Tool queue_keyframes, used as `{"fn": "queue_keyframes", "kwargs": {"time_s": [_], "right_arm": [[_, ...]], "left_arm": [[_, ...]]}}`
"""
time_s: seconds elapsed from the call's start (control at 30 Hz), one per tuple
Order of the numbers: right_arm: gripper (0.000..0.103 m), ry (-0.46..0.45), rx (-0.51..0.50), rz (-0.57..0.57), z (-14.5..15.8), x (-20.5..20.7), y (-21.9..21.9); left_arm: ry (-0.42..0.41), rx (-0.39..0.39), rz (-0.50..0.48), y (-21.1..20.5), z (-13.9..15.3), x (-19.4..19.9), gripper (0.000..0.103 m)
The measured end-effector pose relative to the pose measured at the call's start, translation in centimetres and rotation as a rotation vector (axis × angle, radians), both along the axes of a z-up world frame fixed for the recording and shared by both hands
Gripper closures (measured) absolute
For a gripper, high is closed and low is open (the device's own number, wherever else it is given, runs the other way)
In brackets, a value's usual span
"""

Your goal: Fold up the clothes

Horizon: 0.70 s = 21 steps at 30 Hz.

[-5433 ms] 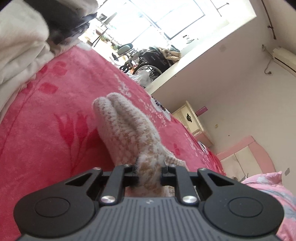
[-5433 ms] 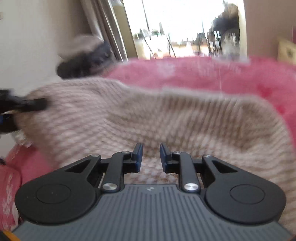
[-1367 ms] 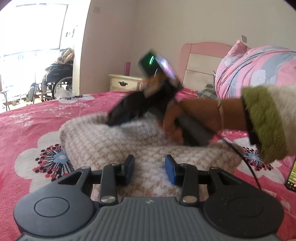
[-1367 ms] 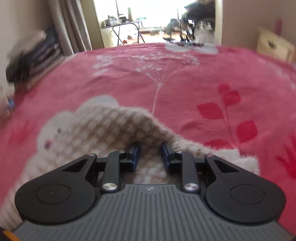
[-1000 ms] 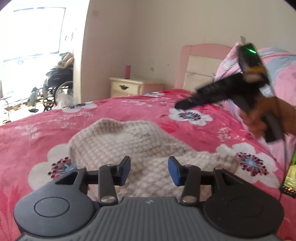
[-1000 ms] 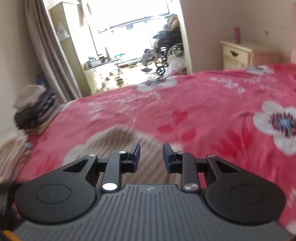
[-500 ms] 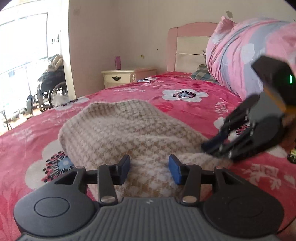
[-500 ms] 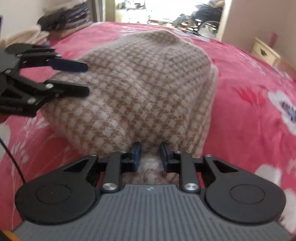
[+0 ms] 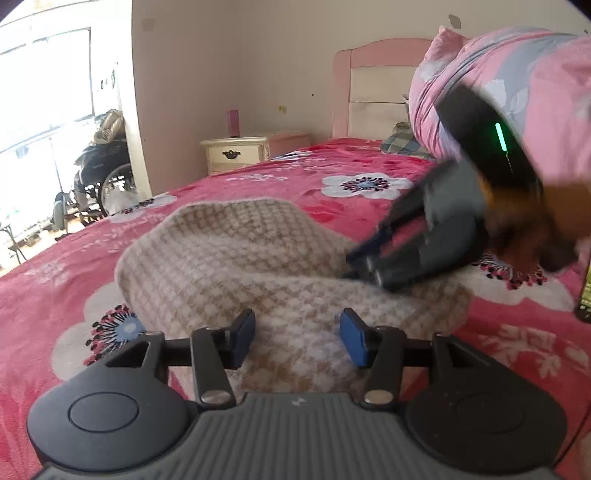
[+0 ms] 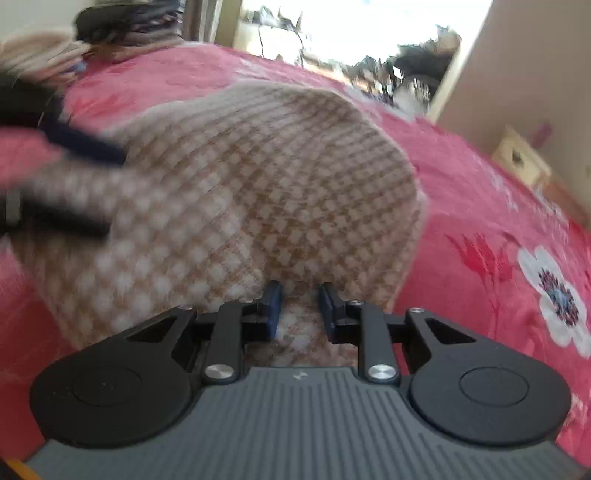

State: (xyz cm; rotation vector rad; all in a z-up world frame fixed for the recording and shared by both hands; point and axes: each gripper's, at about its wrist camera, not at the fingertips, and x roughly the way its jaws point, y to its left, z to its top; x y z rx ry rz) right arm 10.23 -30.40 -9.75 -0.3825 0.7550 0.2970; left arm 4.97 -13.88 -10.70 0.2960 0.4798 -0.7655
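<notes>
Sweater [image 9: 236, 258], houndstooth knit, lies bunched mid-bedspread [image 9: 55, 288]. Left gripper [image 9: 297, 334] at 6 o'clock hem, jaws just widened, apart, cloth between but unpinched. Right gripper [image 10: 297, 308] at 3 o'clock corner, jaws narrow around fabric; pinch uncertain. Likely setting up next fold.

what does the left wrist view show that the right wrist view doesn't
Only the left wrist view: the pink headboard, the rolled quilt, and the right tongs seen from outside, their tips down at the sweater's edge.

Only the right wrist view: a pile of clothes at the bed's far corner, and the blurred left tongs at the sweater's left side.

Both: the checked sweater on the red blanket, the nightstand and the wheelchair.
</notes>
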Motion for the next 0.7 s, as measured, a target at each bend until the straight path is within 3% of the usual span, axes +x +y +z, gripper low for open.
{"fn": "queue_keyframes", "kwargs": {"time_s": [0.07,0.17,0.27,0.33,0.4,0.43,0.47,0.6,0.67,0.7], "right_arm": [[0.081,-0.049,-0.019,0.003,2.5,0.5,1.1],[0.081,-0.213,-0.051,0.09,5.5,1.6,3.2],[0.081,-0.268,-0.13,0.148,4.0,3.7,4.2],[0.082,-0.119,-0.232,0.104,-1.1,6.6,2.3],[0.081,-0.095,-0.148,0.038,-3.6,7.4,-1.2],[0.081,-0.064,-0.08,-0.013,-2.7,7.9,-2.0],[0.082,-0.053,-0.073,-0.033,-1.8,8.2,-1.9],[0.083,-0.12,0.0,-0.029,2.2,8.2,-0.6],[0.084,-0.169,-0.01,0.014,2.4,8.7,0.5],[0.084,-0.138,-0.053,0.017,0.7,9.9,0.3]], "left_arm": [[0.007,-0.01,0.0,0.2,0.0,0.1,0.051],[0.017,-0.021,0.004,0.4,0.0,0.2,0.051],[0.018,-0.022,0.003,0.4,0.0,0.3,0.05],[0.026,-0.035,-0.02,0.4,0.1,0.3,0.05],[0.016,-0.026,-0.03,0.2,0.3,0.1,0.048],[0.011,-0.022,-0.034,0.2,0.3,0.1,0.048],[0.01,-0.023,-0.035,0.3,0.2,0.1,0.048],[0.03,-0.051,-0.03,0.9,0.0,0.4,0.048],[0.023,-0.055,-0.031,0.8,-0.1,0.3,0.047],[0.02,-0.057,-0.032,0.8,-0.2,0.3,0.048]]}}
